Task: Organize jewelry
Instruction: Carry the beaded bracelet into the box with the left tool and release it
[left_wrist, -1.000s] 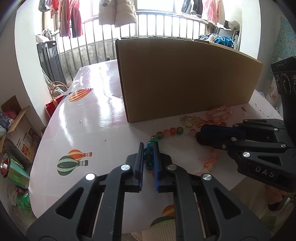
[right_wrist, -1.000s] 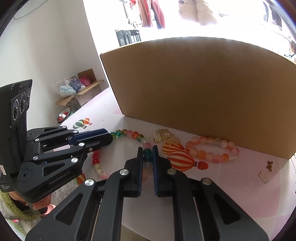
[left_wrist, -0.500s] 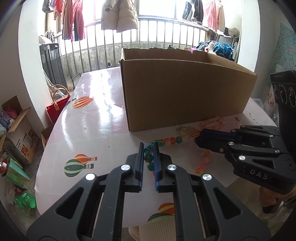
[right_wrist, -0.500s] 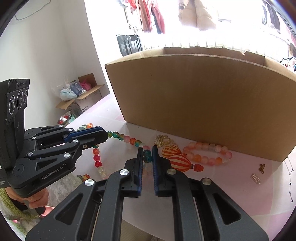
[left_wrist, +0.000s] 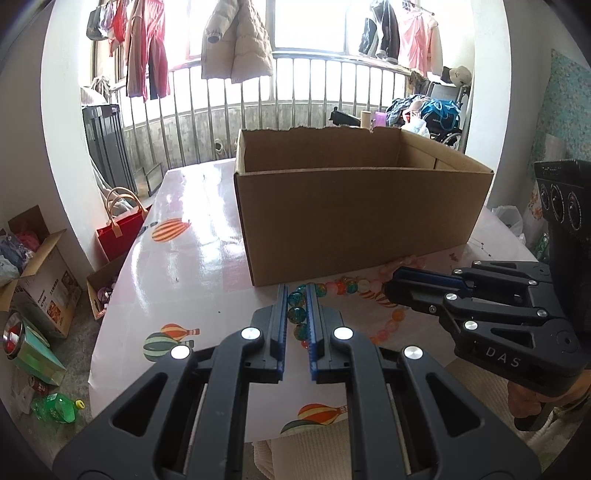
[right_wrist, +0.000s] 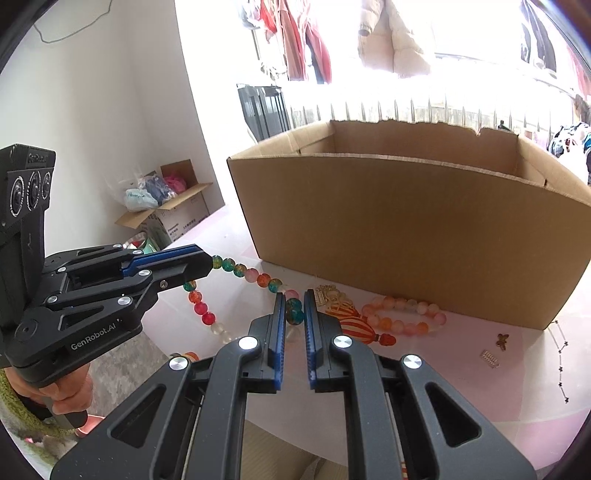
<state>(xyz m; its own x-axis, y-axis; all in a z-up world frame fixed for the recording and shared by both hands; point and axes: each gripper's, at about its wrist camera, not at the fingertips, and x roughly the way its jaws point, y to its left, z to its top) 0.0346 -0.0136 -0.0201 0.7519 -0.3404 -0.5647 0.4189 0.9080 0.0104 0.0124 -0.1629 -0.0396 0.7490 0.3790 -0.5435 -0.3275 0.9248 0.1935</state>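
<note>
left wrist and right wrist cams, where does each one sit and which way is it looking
Left wrist: on the left gripper, looking along its fingers at the cardboard box and window; right gripper enters from the right.
Right wrist: on the right gripper, facing the box's front wall and left corner; left gripper and the person's hand show at left.
Shared: the box, the table, and the multicolour bead necklace both grippers pinch.

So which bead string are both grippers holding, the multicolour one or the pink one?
The multicolour string: teal beads sit between each gripper's fingers. The pink bracelet lies untouched by the box.
</note>
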